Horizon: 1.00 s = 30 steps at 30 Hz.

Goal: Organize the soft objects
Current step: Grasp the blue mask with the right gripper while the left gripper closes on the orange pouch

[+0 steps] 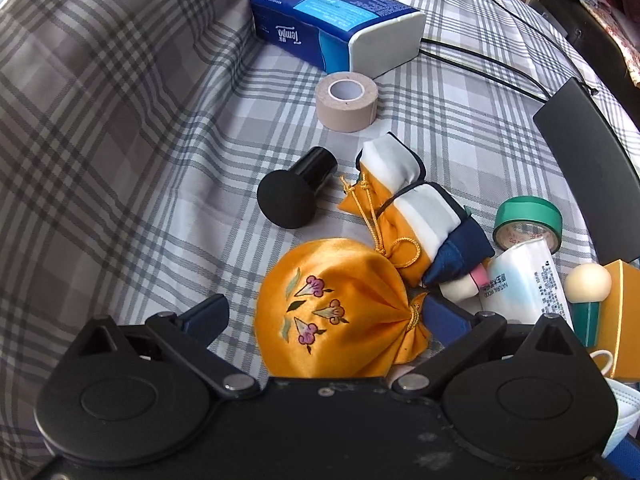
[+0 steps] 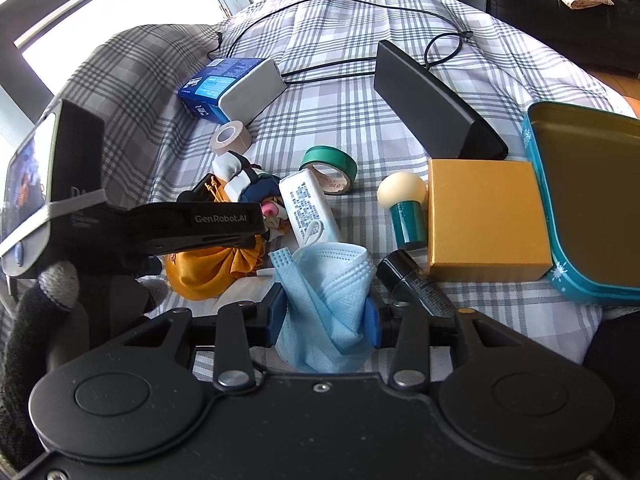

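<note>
- The right gripper point(image 2: 326, 316) squeezes a blue face mask point(image 2: 326, 280), its tongs tight on it.
- The left gripper point(image 1: 326, 314) has its tongs wide apart around an orange pouch point(image 1: 332, 308) on the checked cloth point(image 1: 140, 160).
- The blue tissue pack point(image 1: 336, 20) lies near the cloth's far edge.

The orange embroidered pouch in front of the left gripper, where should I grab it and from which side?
Probably take the orange pouch across its plump round body, coming straight down from above. The left gripper already stands open with a finger on either side of it. The body is soft and full, so it should squash into a firm hold. The tied neck lies against the right finger and other items crowd that side.
</note>
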{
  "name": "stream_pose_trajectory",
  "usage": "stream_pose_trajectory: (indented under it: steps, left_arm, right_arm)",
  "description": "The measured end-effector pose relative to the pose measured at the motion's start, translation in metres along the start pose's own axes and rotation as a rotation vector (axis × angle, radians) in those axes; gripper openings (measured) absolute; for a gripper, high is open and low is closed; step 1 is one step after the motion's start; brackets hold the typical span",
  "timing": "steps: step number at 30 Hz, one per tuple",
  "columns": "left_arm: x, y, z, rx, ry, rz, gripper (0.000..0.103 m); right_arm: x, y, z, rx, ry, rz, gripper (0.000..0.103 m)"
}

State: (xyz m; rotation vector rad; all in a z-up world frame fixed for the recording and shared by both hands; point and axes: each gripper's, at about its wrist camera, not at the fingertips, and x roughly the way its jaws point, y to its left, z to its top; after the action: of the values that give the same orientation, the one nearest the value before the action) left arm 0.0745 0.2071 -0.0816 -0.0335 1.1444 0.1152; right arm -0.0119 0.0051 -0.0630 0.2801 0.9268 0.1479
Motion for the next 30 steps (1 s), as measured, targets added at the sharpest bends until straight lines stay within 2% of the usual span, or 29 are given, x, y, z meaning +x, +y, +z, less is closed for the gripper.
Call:
stream_pose_trajectory:
  steps: [8, 13, 18, 24, 28, 30]
  left_arm:
    - [-0.003, 0.0, -0.004, 0.041, -0.004, -0.003, 0.103]
    - [-0.015, -0.005, -0.009, 0.075, -0.046, 0.037, 0.103]
    - [-0.026, 0.0, -0.01, 0.06, -0.084, -0.003, 0.103]
    - [-0.005, -0.007, -0.013, 0.118, -0.045, 0.031, 0.103]
    - [0.009, -0.012, -0.015, 0.13, -0.025, 0.062, 0.103]
    - [0.009, -0.009, -0.014, 0.105, -0.026, 0.048, 0.103]
  right_arm:
    - [-0.004, -0.004, 0.002, 0.012, -0.009, 0.0, 0.042]
    - [-0.005, -0.006, 0.002, 0.012, -0.011, 0.008, 0.042]
    - [-0.008, -0.008, 0.002, 0.015, -0.019, 0.014, 0.042]
    - [-0.009, -0.008, 0.002, 0.019, -0.015, 0.023, 0.042]
    - [-0.009, -0.008, 0.002, 0.019, -0.016, 0.022, 0.042]
    - [-0.01, -0.009, 0.002, 0.02, -0.018, 0.02, 0.042]
